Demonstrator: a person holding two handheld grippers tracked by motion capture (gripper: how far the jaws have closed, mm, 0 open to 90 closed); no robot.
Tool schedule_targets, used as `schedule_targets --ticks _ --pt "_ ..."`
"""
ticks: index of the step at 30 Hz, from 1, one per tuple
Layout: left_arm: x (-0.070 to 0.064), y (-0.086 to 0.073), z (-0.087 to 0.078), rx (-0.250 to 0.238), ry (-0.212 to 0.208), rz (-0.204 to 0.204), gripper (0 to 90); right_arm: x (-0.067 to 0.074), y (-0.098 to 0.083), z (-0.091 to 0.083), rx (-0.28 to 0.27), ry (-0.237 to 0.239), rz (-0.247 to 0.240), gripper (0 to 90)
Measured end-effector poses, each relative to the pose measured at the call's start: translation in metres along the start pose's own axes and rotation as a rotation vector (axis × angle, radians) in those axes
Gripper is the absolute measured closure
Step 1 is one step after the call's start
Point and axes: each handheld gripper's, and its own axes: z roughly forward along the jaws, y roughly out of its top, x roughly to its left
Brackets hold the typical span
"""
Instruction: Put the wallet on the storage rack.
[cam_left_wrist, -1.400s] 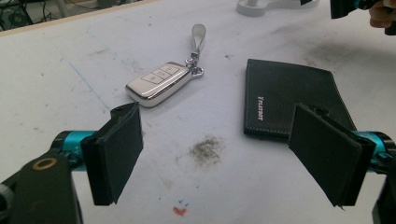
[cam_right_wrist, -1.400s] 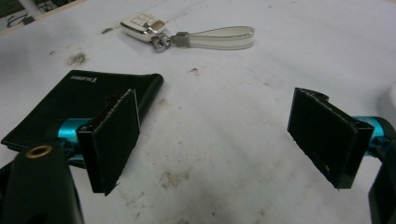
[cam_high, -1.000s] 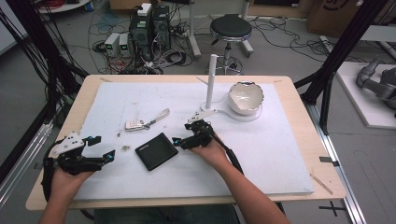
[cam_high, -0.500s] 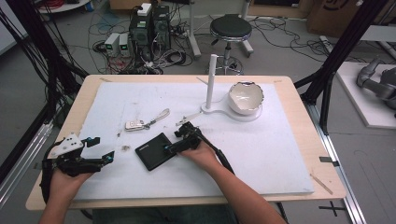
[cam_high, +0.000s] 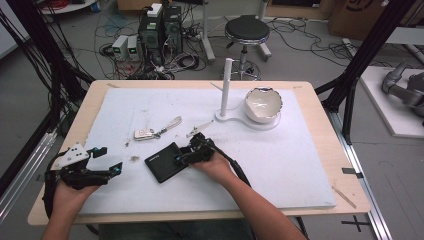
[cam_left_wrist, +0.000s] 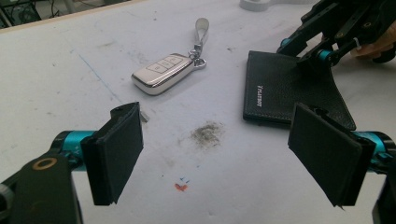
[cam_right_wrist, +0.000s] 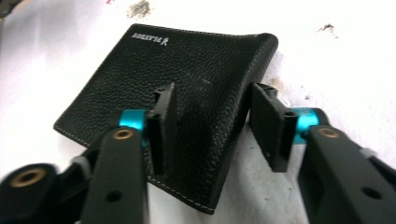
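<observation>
A black leather wallet (cam_high: 164, 161) (cam_left_wrist: 289, 91) (cam_right_wrist: 187, 74) lies flat on the white mat, in front of the person. My right gripper (cam_high: 182, 157) (cam_right_wrist: 212, 128) (cam_left_wrist: 310, 53) is down at the wallet's right edge. Its jaws have just been closing and stand half apart: one pad rests on the wallet's top, while the other stands on the mat just off the edge, with a gap. The wallet's edge lies between them. My left gripper (cam_high: 111, 160) (cam_left_wrist: 219, 149) hovers open near the front left of the mat, with nothing between its pads.
A silver key fob (cam_high: 145, 134) (cam_left_wrist: 161, 72) with a strap lies behind the wallet. A white bowl (cam_high: 263, 104) sits on a white stand with an upright post (cam_high: 226, 85) at the back right. A dirt smudge (cam_left_wrist: 208, 133) marks the mat (cam_high: 300, 165).
The right gripper slid left and down to the wallet's edge, and its jaws narrowed around that edge. The left gripper has stayed in place.
</observation>
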Motion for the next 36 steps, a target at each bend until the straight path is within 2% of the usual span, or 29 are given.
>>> schedule_targets --ticks 4,10,14,17,21,23,26,27,29,36 --pt "0.0 0.0 0.0 -0.001 0.003 -0.002 18.0 -0.001 0.001 -0.003 -0.004 0.006 0.009 73.3" --pt "0.0 0.001 0.001 0.001 -0.004 0.006 18.0 0.002 0.003 -0.01 -0.023 -0.012 -0.029 82.6" --pt "-0.001 0.001 0.002 -0.001 -0.006 0.006 18.0 0.006 0.006 -0.021 -0.064 -0.037 -0.055 84.1" --pt "0.0 0.001 0.002 -0.004 -0.005 0.006 18.0 0.007 0.008 -0.032 -0.116 -0.064 -0.065 84.6" --pt "0.0 0.002 0.003 -0.007 -0.005 0.003 18.0 0.007 0.009 -0.046 -0.15 -0.085 -0.074 84.8" --pt "0.001 0.003 0.004 -0.01 -0.008 0.004 18.0 0.007 0.009 -0.055 -0.178 -0.111 -0.091 84.9" --pt "0.001 0.004 0.005 -0.014 -0.01 0.003 18.0 0.007 0.009 -0.073 -0.201 -0.156 -0.1 85.1" --pt "0.001 0.004 0.006 -0.015 -0.011 0.003 18.0 0.007 0.009 -0.073 -0.201 -0.156 -0.1 85.1" --pt "0.001 0.005 0.007 -0.017 -0.015 0.003 18.0 0.005 0.009 -0.084 -0.224 -0.179 -0.105 85.2" --pt "0.001 0.007 0.013 -0.021 -0.028 0.002 18.0 -0.004 0.005 -0.119 -0.256 -0.258 -0.112 85.5"
